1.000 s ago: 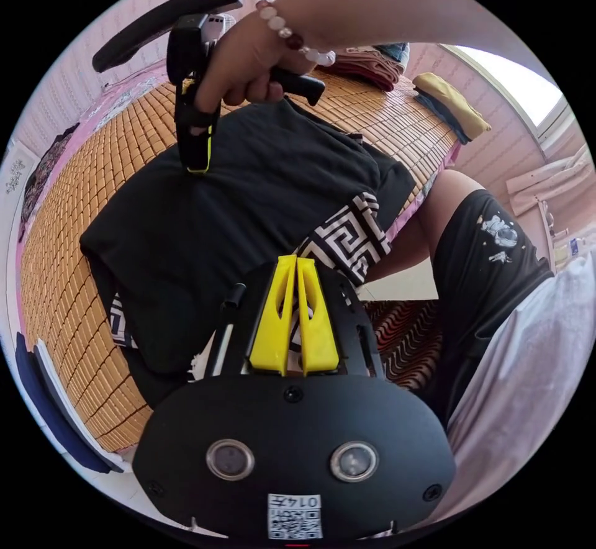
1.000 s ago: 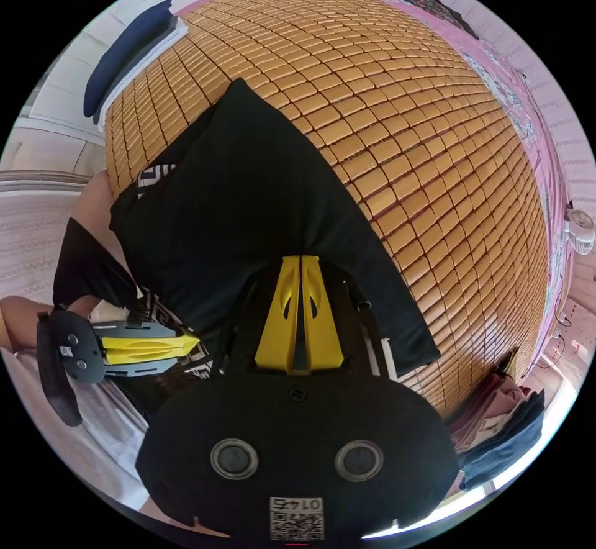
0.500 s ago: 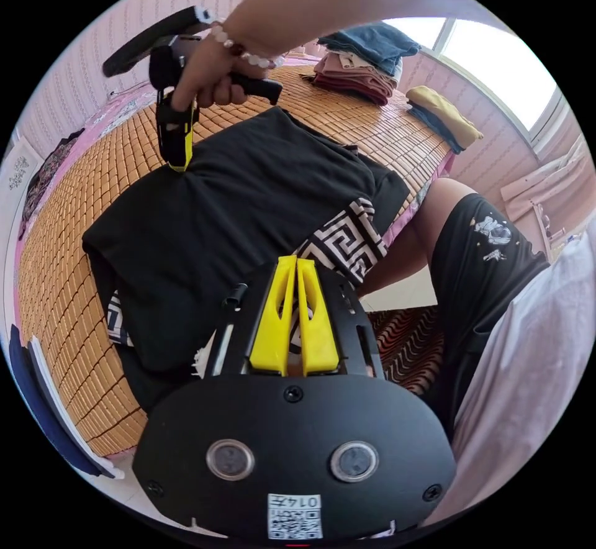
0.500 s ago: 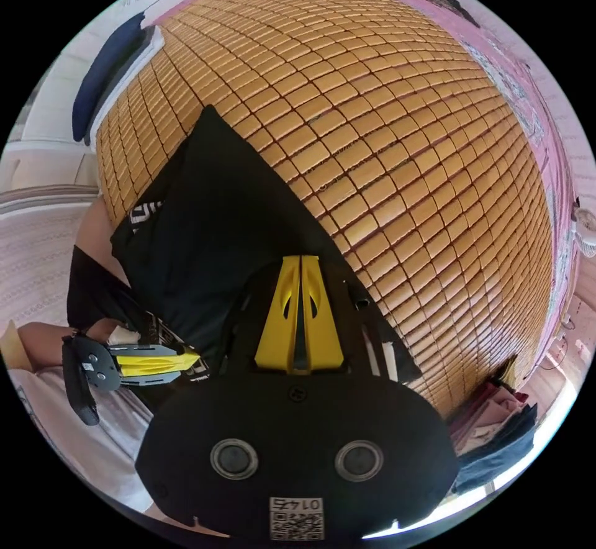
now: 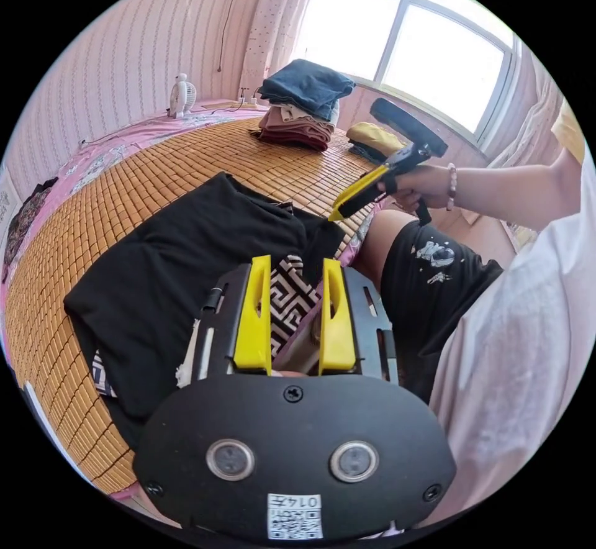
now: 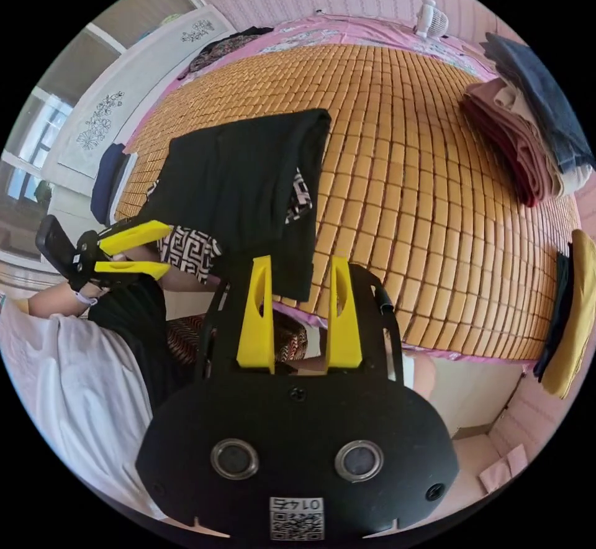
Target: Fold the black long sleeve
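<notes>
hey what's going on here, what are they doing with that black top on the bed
A person is folding a black long sleeve with two handheld grippers. The garment lies folded into a compact shape on the bamboo mat, its patterned trim at the near edge. At this moment neither gripper holds it: the left gripper is open just above the trim, and the right gripper is open off the mat's edge. Stacked clothes sit nearby.

left gripper view: near bed edge, facing window | right gripper view: facing mat [image 6: 403, 158] | shared: folded black long sleeve [image 5: 180, 251]
</notes>
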The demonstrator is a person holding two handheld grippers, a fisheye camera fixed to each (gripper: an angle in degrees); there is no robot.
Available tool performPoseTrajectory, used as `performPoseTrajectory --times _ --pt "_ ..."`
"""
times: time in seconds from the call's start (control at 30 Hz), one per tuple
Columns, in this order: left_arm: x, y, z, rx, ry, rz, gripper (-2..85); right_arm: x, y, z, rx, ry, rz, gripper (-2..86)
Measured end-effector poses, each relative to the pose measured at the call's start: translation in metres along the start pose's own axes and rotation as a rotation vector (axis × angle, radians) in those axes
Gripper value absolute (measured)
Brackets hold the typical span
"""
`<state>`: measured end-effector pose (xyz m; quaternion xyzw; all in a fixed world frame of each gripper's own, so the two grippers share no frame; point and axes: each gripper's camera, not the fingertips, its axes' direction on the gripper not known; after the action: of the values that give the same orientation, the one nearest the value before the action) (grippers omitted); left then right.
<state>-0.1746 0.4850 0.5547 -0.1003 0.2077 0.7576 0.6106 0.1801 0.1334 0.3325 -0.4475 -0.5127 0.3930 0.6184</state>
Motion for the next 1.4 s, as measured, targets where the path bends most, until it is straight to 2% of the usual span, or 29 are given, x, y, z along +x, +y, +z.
performPoseTrajectory --times 0.17,0.27,0.33,0.4,0.53,0.6,0.67,0.73,0.87,0.93,1.1,1.2,1.37,1.4 --pt "0.021 -0.027 0.033 -0.087 -0.038 0.119 17.2 0.038 0.028 0.017 -0.053 -0.114 0.075 3.8" --pt "0.026 -0.041 0.051 -0.122 -0.03 0.16 18.8 0.056 0.041 -0.002 0.063 -0.24 0.077 1.5" --pt "0.027 -0.049 0.061 -0.144 -0.031 0.17 19.5 0.072 0.051 -0.019 0.173 -0.428 0.112 1.0" --pt "0.026 -0.055 0.069 -0.165 -0.041 0.174 18.6 0.079 0.059 -0.029 0.237 -0.531 0.127 1.0" --pt "0.016 -0.059 0.072 -0.181 -0.104 0.117 4.4 0.086 0.08 -0.036 0.298 -0.666 0.081 2.0" --pt "0.012 -0.057 0.066 -0.199 -0.065 0.094 2.7 0.098 0.095 -0.038 0.357 -0.603 0.098 3.6" --pt "0.016 -0.049 0.05 -0.181 -0.021 0.111 2.6 0.124 0.111 -0.031 0.384 -0.554 0.211 8.5" --pt "0.021 -0.04 0.037 -0.162 0.002 0.139 2.6 0.163 0.125 -0.01 0.381 -0.62 0.367 12.2" --pt "0.03 -0.019 0.01 -0.138 0.048 0.155 2.5 0.187 0.126 0.022 0.372 -0.689 0.493 13.5" --pt "0.031 -0.012 -0.001 -0.125 0.058 0.149 2.4 0.193 0.122 0.033 0.434 -0.746 0.573 13.0" --pt "0.027 0.001 -0.02 -0.098 0.064 0.136 1.7 0.202 0.111 0.036 0.456 -0.784 0.638 3.5" --pt "0.024 -0.005 -0.031 -0.042 0.039 0.157 1.2 0.207 0.117 0.007 0.536 -0.784 0.588 2.1" --pt "0.027 -0.03 -0.041 0.129 0.084 0.208 0.6 0.218 0.147 -0.071 0.688 -0.655 0.509 1.6" --pt "0.027 -0.032 -0.041 0.144 0.093 0.21 0.6 0.215 0.152 -0.091 0.703 -0.58 0.493 1.7"
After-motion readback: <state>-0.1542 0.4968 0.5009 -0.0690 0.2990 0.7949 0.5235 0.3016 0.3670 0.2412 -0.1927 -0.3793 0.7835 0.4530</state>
